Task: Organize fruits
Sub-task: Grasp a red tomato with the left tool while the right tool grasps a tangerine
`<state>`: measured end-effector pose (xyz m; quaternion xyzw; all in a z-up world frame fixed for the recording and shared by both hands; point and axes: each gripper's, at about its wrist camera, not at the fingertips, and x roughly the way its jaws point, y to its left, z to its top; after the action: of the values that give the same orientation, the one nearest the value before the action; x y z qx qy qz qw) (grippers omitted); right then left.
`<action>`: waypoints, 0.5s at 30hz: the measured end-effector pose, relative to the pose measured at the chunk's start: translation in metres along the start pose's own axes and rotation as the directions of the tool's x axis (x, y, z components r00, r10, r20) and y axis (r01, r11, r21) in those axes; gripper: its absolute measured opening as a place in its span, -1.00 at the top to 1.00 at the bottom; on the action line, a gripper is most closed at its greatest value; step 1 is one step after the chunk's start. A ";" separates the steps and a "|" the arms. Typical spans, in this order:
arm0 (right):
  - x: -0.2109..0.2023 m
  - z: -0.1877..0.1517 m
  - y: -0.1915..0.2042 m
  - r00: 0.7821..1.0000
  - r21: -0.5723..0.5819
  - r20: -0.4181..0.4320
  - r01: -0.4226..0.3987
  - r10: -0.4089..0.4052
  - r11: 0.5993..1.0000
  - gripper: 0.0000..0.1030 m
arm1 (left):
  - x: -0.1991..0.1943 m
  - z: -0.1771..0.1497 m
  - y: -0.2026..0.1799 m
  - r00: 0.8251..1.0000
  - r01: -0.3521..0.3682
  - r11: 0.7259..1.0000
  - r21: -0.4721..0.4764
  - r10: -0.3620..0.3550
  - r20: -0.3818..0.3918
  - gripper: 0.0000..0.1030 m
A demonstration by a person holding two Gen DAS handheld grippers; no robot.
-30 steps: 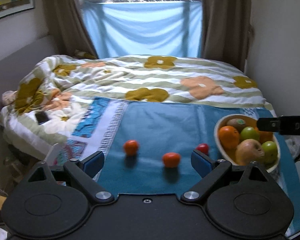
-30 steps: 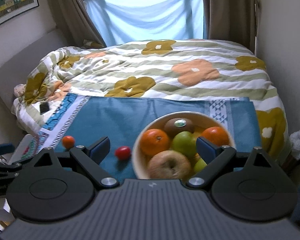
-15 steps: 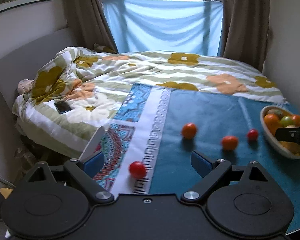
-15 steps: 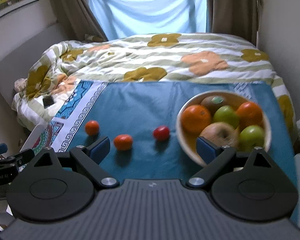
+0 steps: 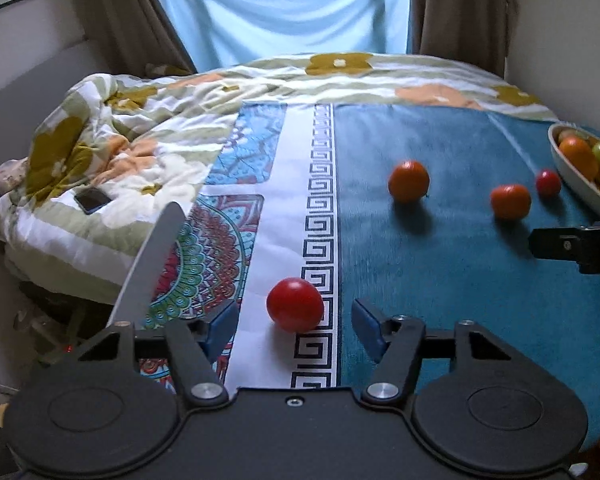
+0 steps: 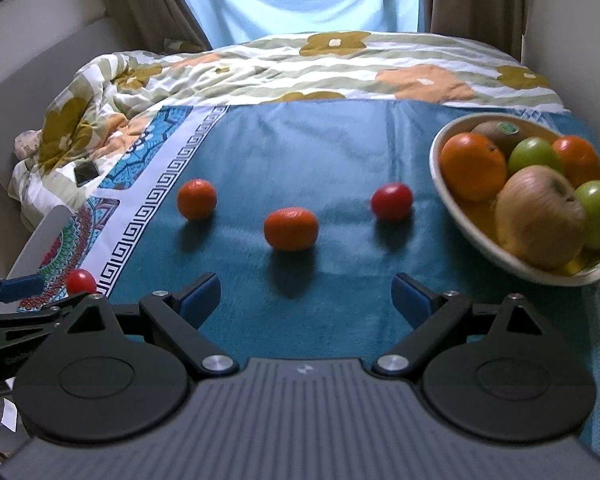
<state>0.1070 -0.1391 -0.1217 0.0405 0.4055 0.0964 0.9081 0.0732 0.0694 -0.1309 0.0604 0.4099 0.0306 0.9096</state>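
1. Our left tool [image 5: 294,326] stands wide open and empty, its blue pads flanking the red tomato [image 5: 295,304] on the cloth's white patterned border.
2. We should ease forward until the tomato sits centred between the pads, then close gently; it looks smooth and likely to roll.
3. Our right tool [image 6: 305,295] is also spread and holds nothing, facing the mandarin [image 6: 291,228].
4. The bowl [image 5: 576,184] is cut off at the left view's edge, and we cannot tell what the grey blade-like strip [image 5: 148,264] is.
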 end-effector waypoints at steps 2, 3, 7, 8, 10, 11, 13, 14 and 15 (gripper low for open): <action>0.006 0.000 0.002 1.000 -0.002 -0.007 0.002 -0.002 1.000 -1.00 | 0.006 0.001 0.000 1.000 0.002 1.000 0.001 -0.002 -0.009 -0.11; 0.010 0.001 0.002 1.000 -0.006 -0.011 0.001 -0.001 1.000 -1.00 | 0.008 0.001 0.001 1.000 0.006 1.000 -0.002 -0.006 -0.015 -0.08; 0.022 0.006 0.006 1.000 -0.016 -0.019 0.005 -0.006 1.000 -1.00 | 0.014 0.004 0.004 1.000 0.018 1.000 -0.013 -0.018 -0.023 0.26; 0.025 0.008 0.006 1.000 -0.019 -0.021 0.003 -0.003 1.000 -1.00 | 0.014 0.004 0.004 1.000 0.020 1.000 -0.012 -0.020 -0.024 0.28; 0.029 0.010 0.007 1.000 -0.023 -0.023 0.001 -0.002 1.000 -0.97 | 0.015 0.006 0.003 0.999 0.021 1.000 -0.007 -0.022 -0.023 0.29; 0.031 0.011 0.007 1.000 -0.025 -0.025 0.001 -0.002 1.000 -0.92 | 0.015 0.006 0.003 0.999 0.023 1.000 -0.007 -0.023 -0.023 0.29; 0.037 0.014 0.008 1.000 -0.030 -0.031 0.001 -0.002 1.000 -0.82 | 0.015 0.007 0.004 0.999 0.027 1.000 -0.011 -0.027 -0.026 0.29; 0.040 0.016 0.009 0.999 -0.034 -0.035 0.001 -0.002 0.999 -0.73 | 0.015 0.007 0.005 0.999 0.028 1.000 -0.013 -0.028 -0.028 0.29; 0.043 0.018 0.010 0.999 -0.038 -0.040 0.000 -0.001 0.999 -0.66 | 0.016 0.007 0.005 0.999 0.029 0.999 -0.015 -0.030 -0.029 0.29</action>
<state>0.1467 -0.1205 -0.1393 0.0211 0.4216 0.1049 0.9005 0.0891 0.0752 -0.1368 0.0472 0.4240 0.0211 0.9042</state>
